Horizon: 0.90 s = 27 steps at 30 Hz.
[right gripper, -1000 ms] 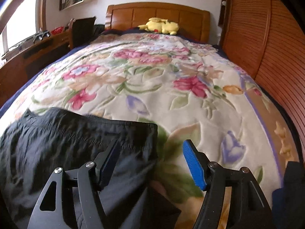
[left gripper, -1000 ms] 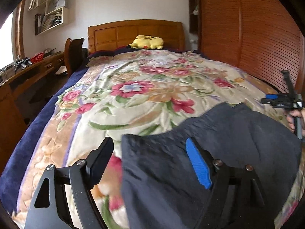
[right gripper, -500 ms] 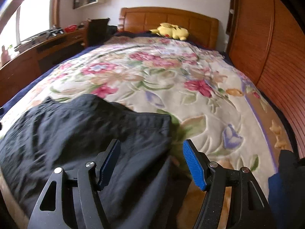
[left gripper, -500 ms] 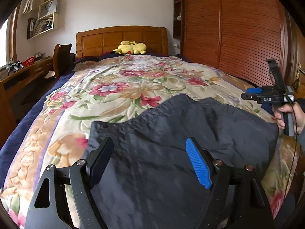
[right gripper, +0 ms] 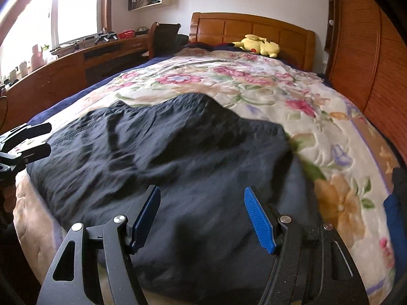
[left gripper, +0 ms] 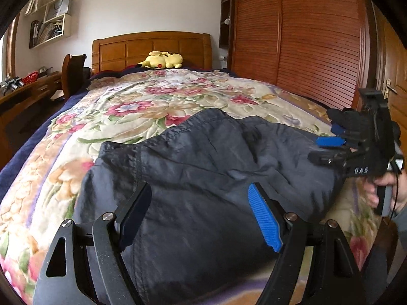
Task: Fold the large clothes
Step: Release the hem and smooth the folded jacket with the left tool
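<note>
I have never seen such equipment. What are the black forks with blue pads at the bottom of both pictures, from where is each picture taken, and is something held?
There is no robot here. A person holds one two-finger tool in each hand, and a small camera on each tool looks forward along its fingers. One picture comes from the left tool, the other from the right tool. The left picture also shows the right tool, held in a hand. A dark garment lies spread on a flowered bedspread, with a yellow plush toy by the headboard. Both tools are open above the garment; nothing is held.
</note>
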Each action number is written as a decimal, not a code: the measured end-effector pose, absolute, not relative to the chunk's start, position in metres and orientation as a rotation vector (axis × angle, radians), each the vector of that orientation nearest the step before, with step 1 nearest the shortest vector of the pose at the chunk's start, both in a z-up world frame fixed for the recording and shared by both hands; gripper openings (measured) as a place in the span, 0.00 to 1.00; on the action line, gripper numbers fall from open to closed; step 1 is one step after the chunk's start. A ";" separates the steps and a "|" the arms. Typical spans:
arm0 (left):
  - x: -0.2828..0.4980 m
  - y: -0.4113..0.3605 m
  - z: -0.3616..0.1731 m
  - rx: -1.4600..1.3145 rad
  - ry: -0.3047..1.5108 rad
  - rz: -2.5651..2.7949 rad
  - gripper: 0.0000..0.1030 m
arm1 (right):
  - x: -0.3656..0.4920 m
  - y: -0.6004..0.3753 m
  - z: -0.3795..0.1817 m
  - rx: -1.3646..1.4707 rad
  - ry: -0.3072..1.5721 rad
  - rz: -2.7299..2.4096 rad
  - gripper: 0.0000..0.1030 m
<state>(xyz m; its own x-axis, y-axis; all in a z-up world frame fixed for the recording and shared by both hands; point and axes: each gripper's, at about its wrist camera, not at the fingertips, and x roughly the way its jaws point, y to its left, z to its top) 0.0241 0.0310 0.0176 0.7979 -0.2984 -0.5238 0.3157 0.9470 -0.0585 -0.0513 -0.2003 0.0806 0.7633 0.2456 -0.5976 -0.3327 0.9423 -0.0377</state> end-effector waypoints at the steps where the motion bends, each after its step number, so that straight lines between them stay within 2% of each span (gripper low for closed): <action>1: 0.022 0.031 0.017 0.032 0.556 -0.331 0.77 | -0.054 -0.199 0.079 -0.145 0.628 0.317 0.68; 12: 0.021 0.030 -0.004 0.042 0.613 -0.332 0.77 | -0.086 -0.209 0.070 -0.150 0.641 0.264 0.68; 21: 0.017 0.031 -0.003 0.035 0.609 -0.340 0.77 | -0.084 -0.201 0.049 -0.193 0.691 0.265 0.69; 27: 0.010 0.019 -0.002 0.046 0.601 -0.371 0.77 | -0.085 -0.198 0.057 -0.193 0.688 0.251 0.69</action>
